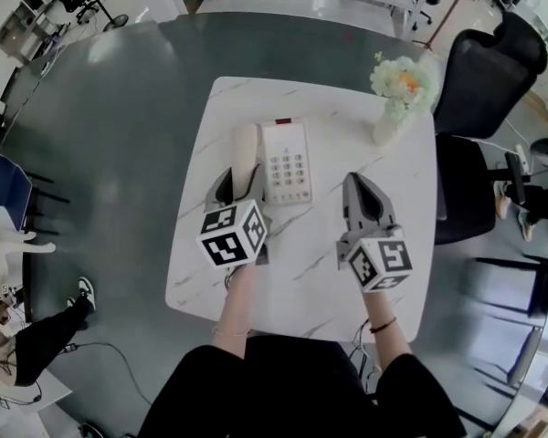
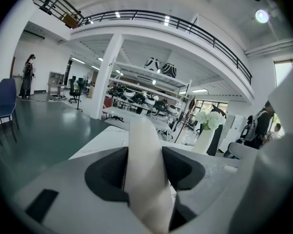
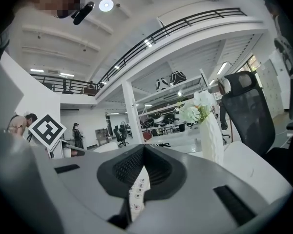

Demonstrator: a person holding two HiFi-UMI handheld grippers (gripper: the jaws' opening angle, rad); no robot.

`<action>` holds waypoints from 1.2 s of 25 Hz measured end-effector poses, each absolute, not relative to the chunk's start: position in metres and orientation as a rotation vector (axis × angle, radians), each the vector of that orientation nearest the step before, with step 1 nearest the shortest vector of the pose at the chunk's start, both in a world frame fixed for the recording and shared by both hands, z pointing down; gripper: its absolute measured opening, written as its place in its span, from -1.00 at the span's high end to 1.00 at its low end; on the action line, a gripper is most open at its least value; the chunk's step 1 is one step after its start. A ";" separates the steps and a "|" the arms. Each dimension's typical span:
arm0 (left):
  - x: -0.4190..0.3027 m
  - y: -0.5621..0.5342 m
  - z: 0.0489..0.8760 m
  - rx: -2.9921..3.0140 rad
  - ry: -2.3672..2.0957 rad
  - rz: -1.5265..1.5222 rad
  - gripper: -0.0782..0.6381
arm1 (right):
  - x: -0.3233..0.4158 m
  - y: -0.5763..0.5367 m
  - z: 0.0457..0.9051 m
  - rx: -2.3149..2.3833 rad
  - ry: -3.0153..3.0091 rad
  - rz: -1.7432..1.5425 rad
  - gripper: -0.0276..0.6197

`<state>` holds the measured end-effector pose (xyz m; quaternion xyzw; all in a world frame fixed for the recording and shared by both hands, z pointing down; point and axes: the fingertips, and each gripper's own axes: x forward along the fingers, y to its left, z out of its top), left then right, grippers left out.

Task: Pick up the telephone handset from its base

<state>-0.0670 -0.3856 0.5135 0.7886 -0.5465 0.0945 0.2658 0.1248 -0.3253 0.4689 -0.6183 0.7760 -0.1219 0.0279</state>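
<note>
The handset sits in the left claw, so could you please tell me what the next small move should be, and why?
I would probably raise the left claw straight up. Its pads press both sides of the handset, so the grip looks made, yet from the head view the handset lies close beside the base. The right claw is shut and apart.

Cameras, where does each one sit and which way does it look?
Head view: on the person's head, looking steeply down at the white table; both forearms, the left tool and the right tool show.
Left gripper view: on the left tool, looking along its jaws, shut on the telephone handset, across the table.
Right gripper view: on the right tool, looking past its shut jaws at the phone keypad.
Shared: both gripper views see the vase of flowers.
</note>
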 end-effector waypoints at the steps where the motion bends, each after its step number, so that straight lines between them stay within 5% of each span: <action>1: -0.068 -0.383 0.507 2.135 -1.475 0.243 0.21 | 0.124 -0.325 0.465 -1.900 2.403 -0.370 0.94; 30: -0.110 -0.303 0.398 2.295 -1.466 0.051 0.21 | 0.130 -0.280 0.383 -1.762 2.460 -0.212 0.94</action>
